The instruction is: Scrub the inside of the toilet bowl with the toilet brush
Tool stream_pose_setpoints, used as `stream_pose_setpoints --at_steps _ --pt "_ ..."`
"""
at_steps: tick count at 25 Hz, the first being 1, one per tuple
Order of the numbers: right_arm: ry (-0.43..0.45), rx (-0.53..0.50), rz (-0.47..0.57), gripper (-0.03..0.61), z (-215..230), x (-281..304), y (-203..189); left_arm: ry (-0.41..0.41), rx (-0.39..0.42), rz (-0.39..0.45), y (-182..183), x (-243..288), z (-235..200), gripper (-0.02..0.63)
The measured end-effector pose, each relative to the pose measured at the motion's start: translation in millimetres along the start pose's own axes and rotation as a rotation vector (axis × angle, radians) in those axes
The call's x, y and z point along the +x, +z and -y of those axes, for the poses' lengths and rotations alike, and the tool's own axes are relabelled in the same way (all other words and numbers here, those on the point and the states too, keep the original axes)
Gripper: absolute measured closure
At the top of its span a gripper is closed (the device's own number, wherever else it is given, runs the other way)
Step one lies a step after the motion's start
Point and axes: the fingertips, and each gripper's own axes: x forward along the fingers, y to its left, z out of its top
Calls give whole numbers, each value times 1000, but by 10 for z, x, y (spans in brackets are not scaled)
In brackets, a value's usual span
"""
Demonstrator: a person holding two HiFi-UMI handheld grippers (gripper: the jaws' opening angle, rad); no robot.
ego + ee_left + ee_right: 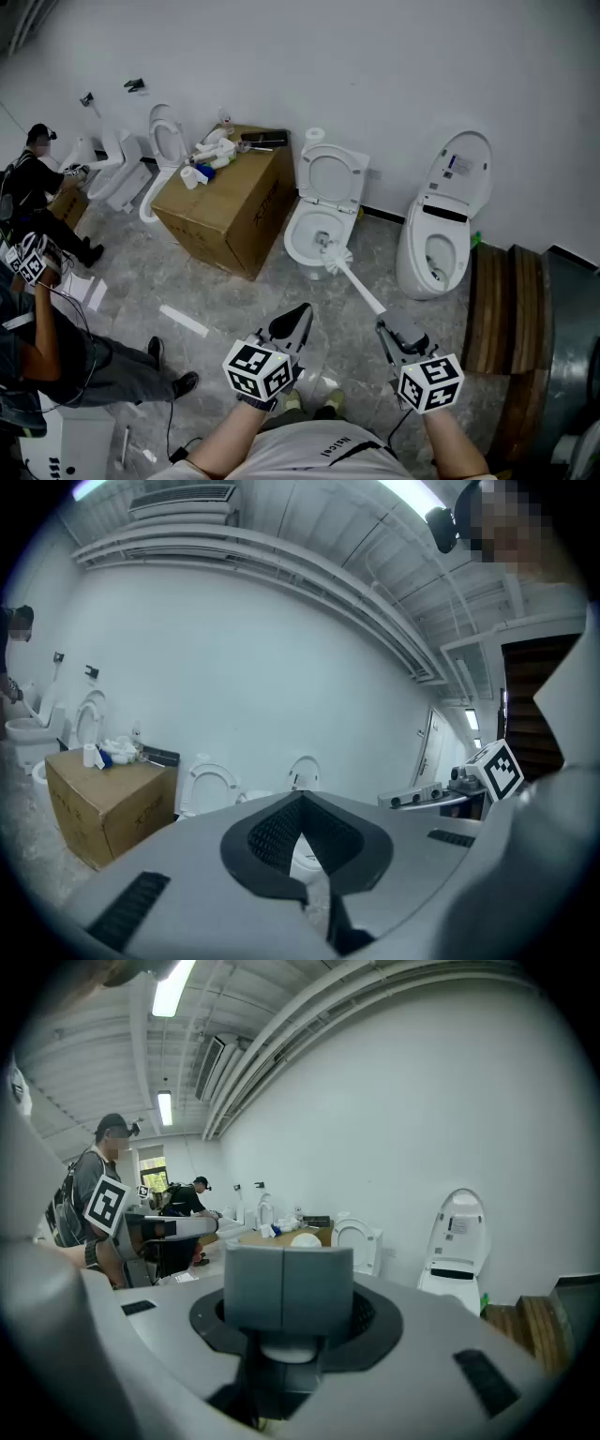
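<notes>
Two grippers nearest, low over the grey floor [202, 281]. Left gripper [292, 326] [300, 797]: jaw tips together, nothing between them, pointing forward just beside the right one. Right gripper [394, 330] [286, 1283]: clamped on the white handle of the toilet brush [361, 286], which slants up and to the left from the jaws. Further along, bristle head down at the front right of the toilet bowl [298, 246], just inside its rim; impossible to tell whether touching the porcelain. Seat and lid up against the wall [394, 75]. To the left of the bowl, just beside it, a cardboard box [225, 211] with small white items on top. To the right, a second toilet [441, 234], lid raised, then stacked wooden planks [511, 309]. At the far left, a seated person [56, 347], and beyond, another person [33, 187] crouched by more toilets.
</notes>
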Motion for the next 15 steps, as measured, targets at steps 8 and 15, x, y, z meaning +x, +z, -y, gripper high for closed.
stream_pose_setpoints --at_steps 8,15 --pt "6 66 11 419 104 -48 -40 1 7 0 -59 44 21 607" --pt "22 119 5 420 327 -138 -151 28 26 7 -89 133 30 607"
